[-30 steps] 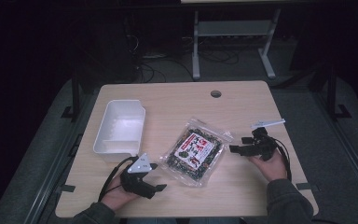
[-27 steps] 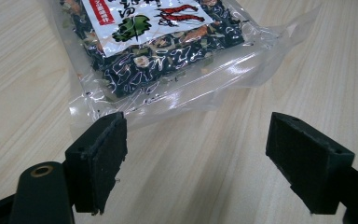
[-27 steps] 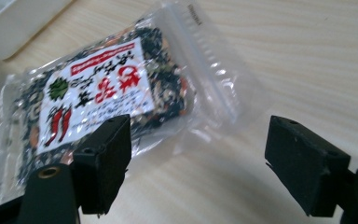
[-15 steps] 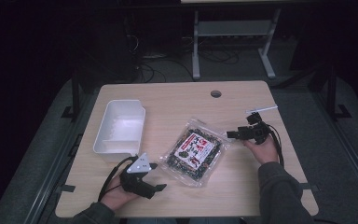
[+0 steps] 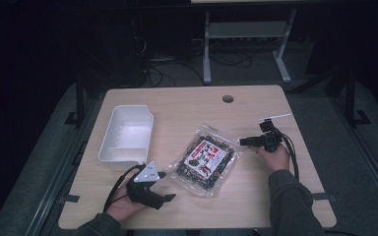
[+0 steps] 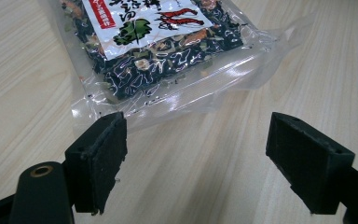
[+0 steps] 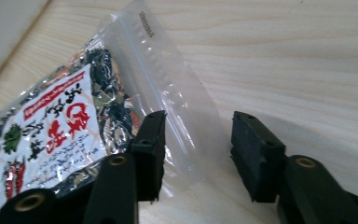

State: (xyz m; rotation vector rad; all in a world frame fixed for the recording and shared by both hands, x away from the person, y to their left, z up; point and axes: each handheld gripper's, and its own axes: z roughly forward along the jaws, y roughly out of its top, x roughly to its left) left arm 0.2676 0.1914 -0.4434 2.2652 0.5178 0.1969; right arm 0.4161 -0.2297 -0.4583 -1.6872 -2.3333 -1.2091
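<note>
Right gripper (image 7: pixel 196 154) jaws, just closing, straddle the clear sealed edge of the snack bag (image 5: pixel 205 159) lying mid-table (image 5: pixel 187 105), not yet pinching; left gripper (image 6: pixel 196 163) waits, jaws apart.

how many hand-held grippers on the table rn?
2. The left hand-held gripper sits near the front edge, left of the snack bag; the right hand-held gripper is at the bag's right edge, clear flap between its jaws.
</note>
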